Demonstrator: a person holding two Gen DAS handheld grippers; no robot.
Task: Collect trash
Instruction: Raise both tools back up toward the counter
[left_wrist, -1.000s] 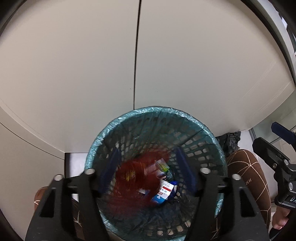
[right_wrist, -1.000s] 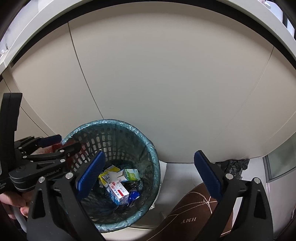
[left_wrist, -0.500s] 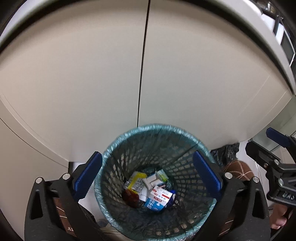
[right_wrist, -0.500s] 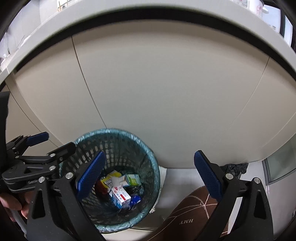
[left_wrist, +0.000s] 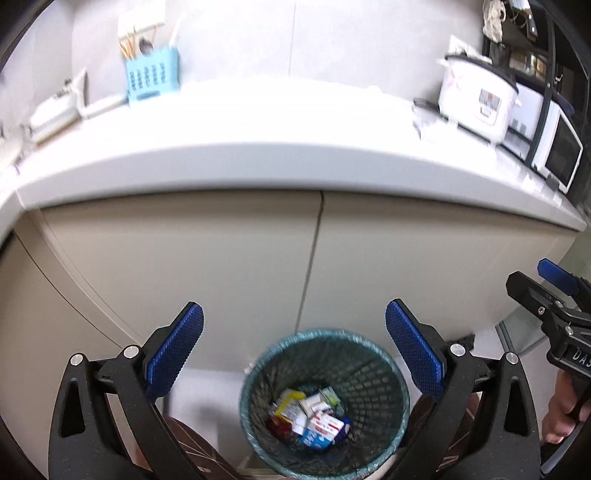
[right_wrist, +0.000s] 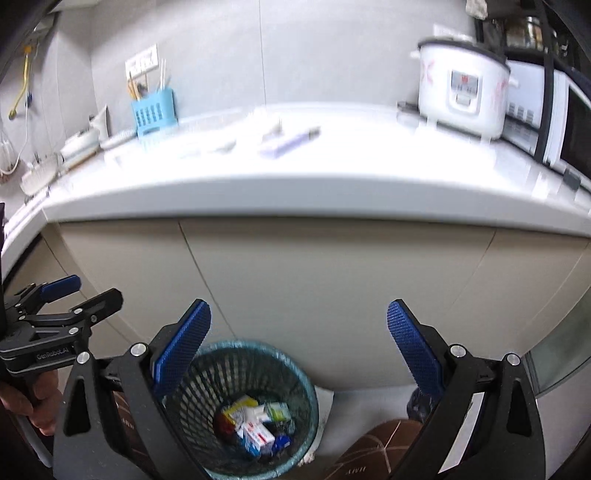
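Observation:
A teal mesh waste basket (left_wrist: 388, 373) stands on the floor against beige cabinet doors; it also shows in the right wrist view (right_wrist: 295, 376). It holds several small cartons and wrappers (left_wrist: 310, 415), also seen in the right wrist view (right_wrist: 255, 424). My left gripper (left_wrist: 295, 354) is open and empty, well above the basket. My right gripper (right_wrist: 299, 354) is open and empty, above and right of the basket. A purple packet (right_wrist: 288, 144) and blurred pale bits (right_wrist: 221, 146) lie on the white countertop (right_wrist: 332, 177).
On the counter stand a blue utensil caddy (left_wrist: 151, 77), a white rice cooker (left_wrist: 476, 99) and a microwave (left_wrist: 554, 151). Dishes (right_wrist: 77, 142) sit at the counter's left end. A black bag (right_wrist: 417, 402) lies on the floor right of the basket.
A red wrapper dropped from my left gripper into the basket. Both grippers then rose, so the countertop has come into view. Both stay open.

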